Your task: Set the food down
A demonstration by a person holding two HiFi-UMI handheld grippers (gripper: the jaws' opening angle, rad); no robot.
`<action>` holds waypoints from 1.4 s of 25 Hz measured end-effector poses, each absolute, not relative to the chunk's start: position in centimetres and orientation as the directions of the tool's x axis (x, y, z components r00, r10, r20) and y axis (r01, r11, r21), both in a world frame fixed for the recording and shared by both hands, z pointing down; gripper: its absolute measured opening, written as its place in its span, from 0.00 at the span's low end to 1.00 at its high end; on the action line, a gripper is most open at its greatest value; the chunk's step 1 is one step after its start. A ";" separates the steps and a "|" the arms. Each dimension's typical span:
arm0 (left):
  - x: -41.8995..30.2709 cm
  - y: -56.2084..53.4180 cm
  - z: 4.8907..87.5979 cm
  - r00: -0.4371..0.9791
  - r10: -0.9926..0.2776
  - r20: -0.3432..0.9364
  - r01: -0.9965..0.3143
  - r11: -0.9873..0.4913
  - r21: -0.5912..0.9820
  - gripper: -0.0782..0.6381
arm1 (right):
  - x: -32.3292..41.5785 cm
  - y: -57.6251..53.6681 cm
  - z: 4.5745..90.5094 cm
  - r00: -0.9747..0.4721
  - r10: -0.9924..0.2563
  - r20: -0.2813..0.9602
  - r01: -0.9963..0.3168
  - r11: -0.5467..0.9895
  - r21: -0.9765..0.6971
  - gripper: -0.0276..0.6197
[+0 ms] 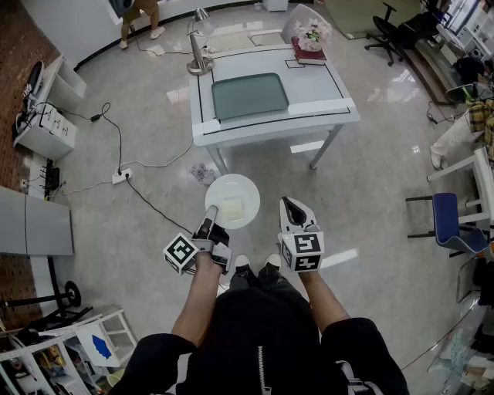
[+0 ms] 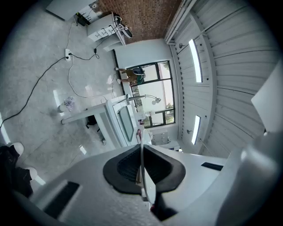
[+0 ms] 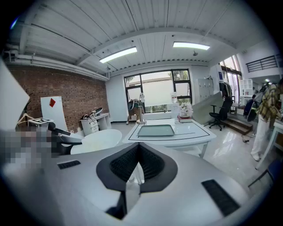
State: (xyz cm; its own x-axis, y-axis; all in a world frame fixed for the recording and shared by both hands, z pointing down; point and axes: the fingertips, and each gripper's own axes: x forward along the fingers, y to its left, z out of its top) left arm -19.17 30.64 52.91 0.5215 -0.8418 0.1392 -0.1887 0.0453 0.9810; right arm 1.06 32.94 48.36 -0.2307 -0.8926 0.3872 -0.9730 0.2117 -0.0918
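Note:
A round white plate (image 1: 241,189) carries a pale yellow square of food (image 1: 231,208). I hold it level over the floor, in front of my feet. My left gripper (image 1: 208,223) is shut on the plate's near rim. In the left gripper view the plate (image 2: 142,148) shows edge-on as a thin line between the left gripper's (image 2: 141,170) pads. My right gripper (image 1: 290,207) hangs beside the plate, shut and empty. From the right gripper (image 3: 138,170) the plate (image 3: 95,140) appears at the left. A white table (image 1: 324,92) with a grey-green tray (image 1: 249,95) stands ahead.
On the table stand a desk lamp (image 1: 199,46) and flowers on a book (image 1: 309,38). Cables (image 1: 116,146) and a power strip (image 1: 121,176) lie on the floor at the left. A blue chair (image 1: 451,220) stands at the right, a person (image 1: 140,15) far back.

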 end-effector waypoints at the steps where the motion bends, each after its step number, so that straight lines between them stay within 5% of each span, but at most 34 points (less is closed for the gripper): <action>1: -18.9 30.6 52.8 0.523 -0.841 0.137 -0.187 0.044 0.981 0.13 | 1.2 32.9 48.4 -0.231 -0.892 0.388 -0.973 0.212 -0.091 0.05; 35: -10.2 28.3 52.8 0.516 -0.846 0.133 -0.219 0.019 0.976 0.13 | 8.4 32.1 49.6 -0.333 -0.873 0.357 -0.943 0.305 -0.133 0.06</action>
State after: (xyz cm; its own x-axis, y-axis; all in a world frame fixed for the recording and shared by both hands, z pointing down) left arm -10.18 28.29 52.82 0.5157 -0.8464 0.1326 -0.2191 0.0194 0.9755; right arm 8.39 32.14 49.63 -0.3328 -0.8730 0.3567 -0.9430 0.3053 -0.1326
